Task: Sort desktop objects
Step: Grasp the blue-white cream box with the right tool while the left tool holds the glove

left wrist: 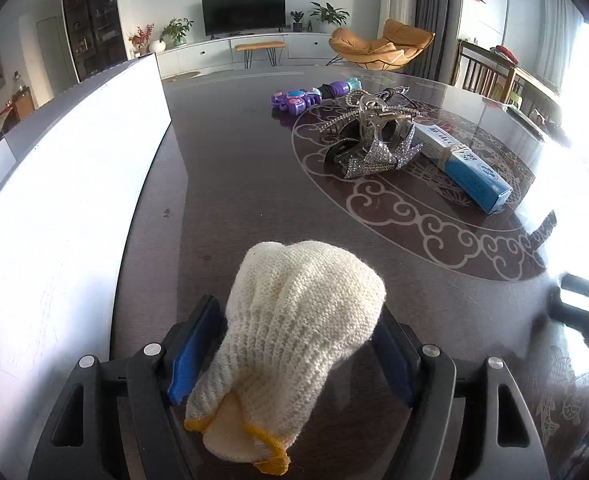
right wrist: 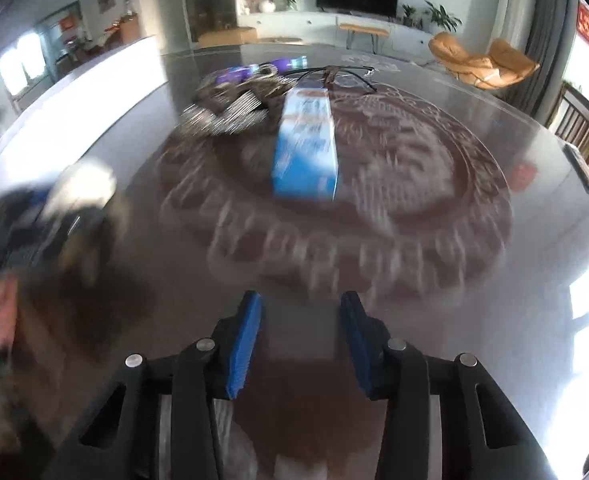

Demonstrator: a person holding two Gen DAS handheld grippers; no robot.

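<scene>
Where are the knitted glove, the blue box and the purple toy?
knitted glove [left wrist: 302,312]: left wrist view, middle of knit.
blue box [left wrist: 460,168]: left wrist view, long side.
purple toy [left wrist: 294,98]: left wrist view, flower-shaped end.

Cream glove [left wrist: 302,320], yellow-edged cuff

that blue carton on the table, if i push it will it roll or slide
The blue carton looks flat-sided and lies on its long face, so it should slide, not roll. The table looks glossy, so it may skid or pivot. It is probably light.
</scene>
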